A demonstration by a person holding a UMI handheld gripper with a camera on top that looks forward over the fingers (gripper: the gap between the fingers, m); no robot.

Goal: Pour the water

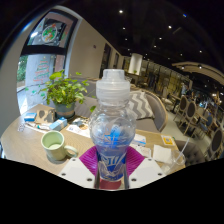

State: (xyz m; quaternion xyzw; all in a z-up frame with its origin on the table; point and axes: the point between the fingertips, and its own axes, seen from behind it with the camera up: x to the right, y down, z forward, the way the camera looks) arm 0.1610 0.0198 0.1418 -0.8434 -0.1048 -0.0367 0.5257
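Note:
A clear plastic water bottle [113,125] with a white cap and a blue label stands upright between my fingers. My gripper [112,163] is shut on the bottle, its magenta pads [90,159] pressing the lower body from both sides. The bottle hangs above the table, close to the camera. A pale green cup [53,143] stands on the wooden table [20,140] to the left of the fingers, its mouth open upward.
A potted green plant [66,92] stands beyond the cup. Books and small items [45,118] lie near the plant. Boxes and papers [160,145] sit to the right of the bottle. Chairs [150,105] stand further back in the room.

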